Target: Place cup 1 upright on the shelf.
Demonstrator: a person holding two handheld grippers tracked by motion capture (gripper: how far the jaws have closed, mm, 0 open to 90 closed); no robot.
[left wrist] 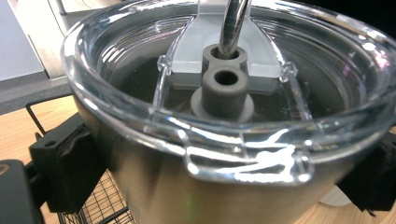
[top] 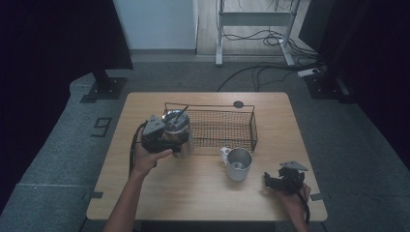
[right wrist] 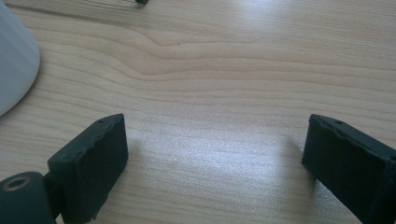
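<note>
- The steel tumbler (top: 180, 137) stands left of centre in the high view, on the wooden table (top: 203, 193), touching or just in front of the near-left corner of the black wire basket (top: 227, 126); whether its base rests on the wood cannot be told.
- Its body is brushed, silvery metal that narrows toward the bottom.
- In the left gripper view the tumbler (left wrist: 210, 186) takes up most of the frame. A clear plastic lid (left wrist: 116, 112) with a thick, glossy rim sits on top, with a small tab at the front edge.
- Inside the lid a frosted slider holds two grey rubber rings; the nearer ring (left wrist: 226, 91) is empty, and a metal straw (left wrist: 233, 25) passes through the farther one at the top centre of the frame.
- The left gripper (top: 162, 140) is clamped on the tumbler's body, one black pad (left wrist: 70, 163) at the lower left pressing on the metal wall, the other at the lower right edge.
- The right gripper (top: 280, 181) lies at the lower right of the high view, resting low over bare wood; its jaws stand apart with nothing between them.
- A white mug (top: 238, 164) with a handle stands right of centre, between tumbler and right gripper, apart from both.
</note>
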